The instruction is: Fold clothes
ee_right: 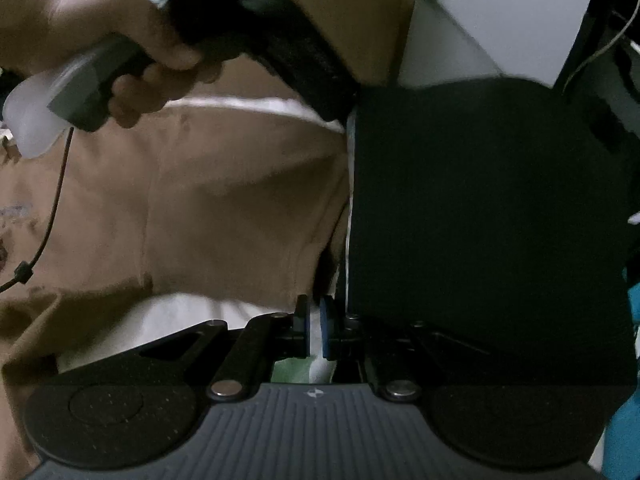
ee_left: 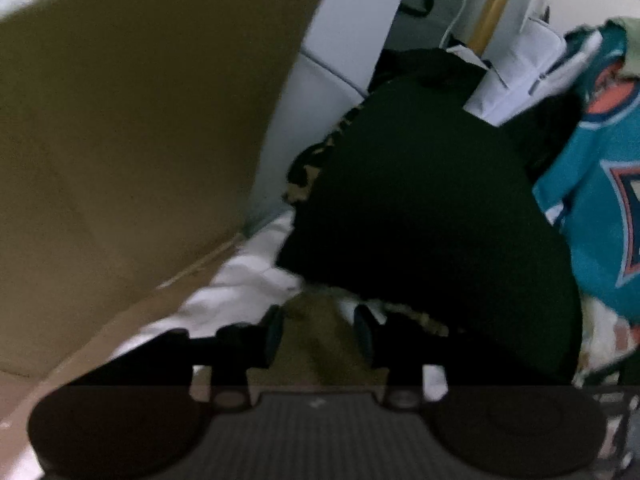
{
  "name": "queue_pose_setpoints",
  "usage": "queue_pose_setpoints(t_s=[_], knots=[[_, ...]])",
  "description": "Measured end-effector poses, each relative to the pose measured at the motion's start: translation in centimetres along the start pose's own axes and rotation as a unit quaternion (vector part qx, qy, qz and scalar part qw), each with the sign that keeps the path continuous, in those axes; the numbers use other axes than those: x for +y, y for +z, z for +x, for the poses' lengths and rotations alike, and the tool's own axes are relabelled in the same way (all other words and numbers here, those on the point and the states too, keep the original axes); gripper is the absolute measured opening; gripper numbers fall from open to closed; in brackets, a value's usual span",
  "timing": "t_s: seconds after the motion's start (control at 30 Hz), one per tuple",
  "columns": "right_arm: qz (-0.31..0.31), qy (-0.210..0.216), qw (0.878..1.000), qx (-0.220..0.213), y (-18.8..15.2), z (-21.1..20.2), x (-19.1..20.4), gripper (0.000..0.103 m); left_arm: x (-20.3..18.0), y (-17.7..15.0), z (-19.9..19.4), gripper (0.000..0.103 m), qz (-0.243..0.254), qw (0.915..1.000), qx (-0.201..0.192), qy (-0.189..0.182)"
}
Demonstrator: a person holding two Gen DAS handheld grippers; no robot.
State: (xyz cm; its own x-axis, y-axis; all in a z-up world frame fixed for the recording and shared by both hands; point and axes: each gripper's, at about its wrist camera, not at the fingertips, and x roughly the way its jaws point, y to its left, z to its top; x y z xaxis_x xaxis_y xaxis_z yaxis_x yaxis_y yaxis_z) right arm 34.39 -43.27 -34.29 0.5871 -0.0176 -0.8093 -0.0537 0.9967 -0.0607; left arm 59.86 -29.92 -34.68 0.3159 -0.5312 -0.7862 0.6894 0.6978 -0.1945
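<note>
Nearest in the right wrist view, the right hand-held gripper point(ee_right: 316, 326) is sitting w/ its blue pads point(ee_right: 326, 328) nearly together, only a thin slit showing. Whether cloth is being pinched there is unclear; a pale scrap is showing just below the pads. It's probably anchoring the near end while the other hand works.

In the left wrist view, the left hand-held gripper point(ee_left: 320, 330) is standing w/ fingers apart, a fold of the tan garment point(ee_left: 316, 320) lying between them but not being squeezed. So this one looks to be letting go or re-gripping, not carrying.

Just beyond, the tan garment is spreading across the white sheet point(ee_left: 240, 276), a big flap of it rising up at left. Right beside it, touching along one edge, the black garment point(ee_right: 480, 208) is lying flat in a neat block, prob. already folded & parked aside.

Further out, the person's hand point(ee_right: 132, 52) is gripping the left tool's handle over the tan cloth. Farthest, a teal jersey point(ee_left: 592, 184) is lying heaped at right, apparently waiting its turn.
</note>
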Motion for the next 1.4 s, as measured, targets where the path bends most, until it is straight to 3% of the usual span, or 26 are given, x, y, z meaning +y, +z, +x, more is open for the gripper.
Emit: queue_pose_setpoints(t_s=[0.2, 0.43, 0.57, 0.83, 1.03, 1.3, 1.4], knots=[[-0.018, 0.034, 0.998, -0.040, 0.9, -0.1, 1.3, 0.006, 2.7, -2.0, -3.3, 0.034, -0.002, 0.9987, 0.013, 0.048], [-0.042, 0.070, 0.996, -0.030, 1.5, 2.2, 2.7, 0.006, 4.8, -5.7, -6.0, 0.028, 0.002, 0.9963, 0.041, 0.076], [-0.068, 0.042, 0.997, 0.008, 0.5, 3.8, 2.4, 0.007, 5.5, -7.7, -6.8, 0.028, 0.009, 0.9942, 0.054, 0.093], [-0.093, 0.002, 0.996, 0.015, -1.5, 3.1, 1.8, 0.007, 5.9, -9.8, -5.9, 0.028, 0.030, 0.9893, 0.064, 0.128], [-0.095, -0.008, 0.995, 0.021, -1.5, 2.6, 2.4, 0.007, 6.6, -9.6, -4.0, 0.030, 0.014, 0.9871, 0.054, 0.150], [-0.073, -0.011, 0.997, 0.024, -2.8, 1.3, 1.7, 0.007, 7.9, -8.8, -3.6, 0.031, -0.034, 0.9871, 0.053, 0.147], [-0.073, -0.014, 0.997, 0.022, -3.0, 1.4, 1.8, 0.007, 7.4, -8.4, -4.0, 0.031, -0.027, 0.9834, 0.061, 0.168]])
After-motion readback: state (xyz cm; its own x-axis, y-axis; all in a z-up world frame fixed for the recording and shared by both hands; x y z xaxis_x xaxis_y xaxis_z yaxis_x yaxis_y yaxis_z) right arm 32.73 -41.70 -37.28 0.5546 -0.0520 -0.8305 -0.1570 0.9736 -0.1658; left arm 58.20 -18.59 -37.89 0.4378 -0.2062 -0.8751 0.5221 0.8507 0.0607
